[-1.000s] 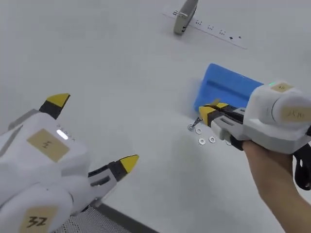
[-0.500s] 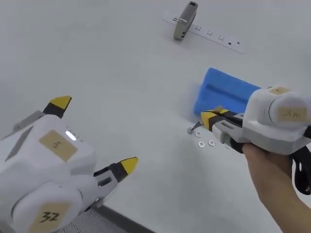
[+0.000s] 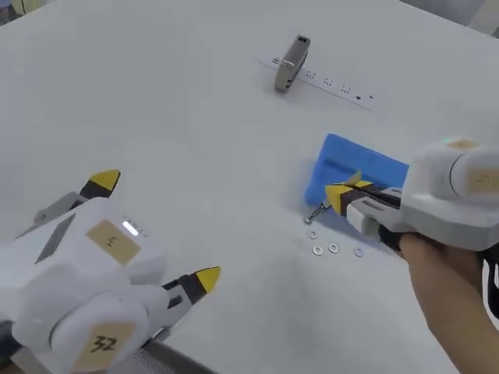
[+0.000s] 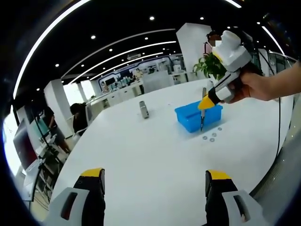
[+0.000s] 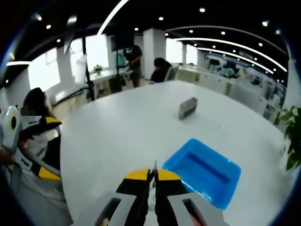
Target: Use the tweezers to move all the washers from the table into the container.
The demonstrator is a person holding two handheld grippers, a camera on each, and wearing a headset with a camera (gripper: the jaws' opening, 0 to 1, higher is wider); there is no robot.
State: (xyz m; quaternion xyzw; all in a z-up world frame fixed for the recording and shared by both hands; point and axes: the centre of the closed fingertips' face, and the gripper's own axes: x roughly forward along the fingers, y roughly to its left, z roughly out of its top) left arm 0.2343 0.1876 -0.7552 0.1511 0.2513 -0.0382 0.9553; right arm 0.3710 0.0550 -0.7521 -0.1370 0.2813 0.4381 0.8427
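My right gripper [image 3: 348, 192] is shut on thin metal tweezers [image 3: 316, 213]. The tweezers point down at the table just off the near left corner of the blue container [image 3: 360, 165]. Several small washers [image 3: 334, 248] lie on the white table a little nearer to me than the tweezers' tip. Whether the tip holds a washer is too small to tell. In the left gripper view the tweezers [image 4: 201, 120] hang in front of the container [image 4: 196, 116], above the washers [image 4: 212, 137]. My left gripper [image 3: 156, 229] stands open and holds nothing at the lower left, far from the washers.
A grey device [image 3: 291, 61] stands on a white power strip [image 3: 330, 82] at the far side of the white table [image 3: 195, 125]. People sit at desks in the background [image 5: 162, 68]. A potted plant [image 4: 212, 66] stands beyond the table.
The head view has shifted, so everything sits lower in the picture. The right gripper keeps the tweezers by the container's corner. The left gripper stays open.
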